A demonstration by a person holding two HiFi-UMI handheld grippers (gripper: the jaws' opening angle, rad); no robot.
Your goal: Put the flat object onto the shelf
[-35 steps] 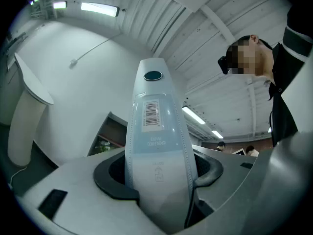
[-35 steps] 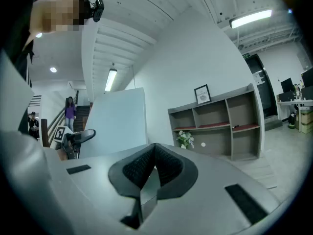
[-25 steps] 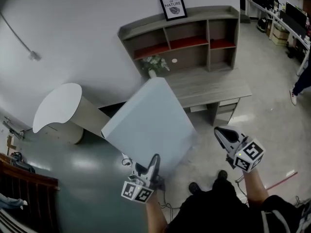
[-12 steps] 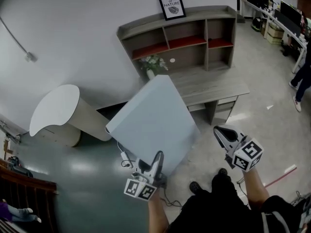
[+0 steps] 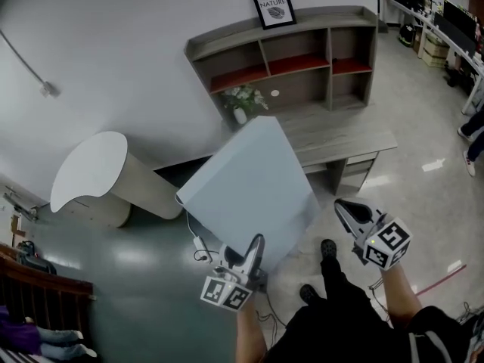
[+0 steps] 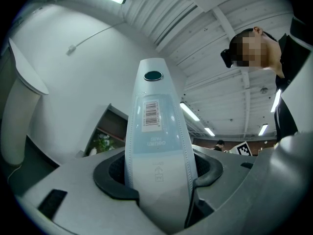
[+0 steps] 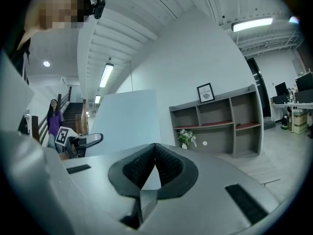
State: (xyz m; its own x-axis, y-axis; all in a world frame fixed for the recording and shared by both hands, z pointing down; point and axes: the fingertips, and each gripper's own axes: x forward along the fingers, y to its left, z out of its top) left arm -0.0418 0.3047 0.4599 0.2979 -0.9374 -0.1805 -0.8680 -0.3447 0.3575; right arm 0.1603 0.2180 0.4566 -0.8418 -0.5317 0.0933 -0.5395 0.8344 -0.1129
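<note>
Left gripper [image 5: 255, 243] clamped on the lower edge of a large pale board [image 5: 249, 184]; in the left gripper view the board's thin edge runs up between both jaws, pads pressed to its two faces. A barcode label [image 6: 152, 114] and a small dark round spot [image 6: 153, 76] sit on that edge. From the head view the board is held in the air, tilted, with one corner down at the left gripper and the opposite corner up towards the flowers [image 5: 243, 98]. It lies across the view of the front of the desk [image 5: 355, 131] and touches neither desk nor shelf as far as can be told. Right gripper [image 5: 342, 205] off to the right of the board and apart from it, jaws closed tip to tip with nothing between them; its own view shows the pads meeting in a point. The shelf [image 5: 302, 48] stands against the white wall [image 5: 121, 44] on the back of the desk, grey with red-lined upper compartments, a framed picture [image 5: 272, 6] on top. Flowers in a white vase at the left end of the desk, under the shelf. A white curved counter [image 5: 87, 165] stands left of the desk. The person's dark trousers and shoes show at the bottom of the head view, on a glossy floor [image 5: 136, 278].
</note>
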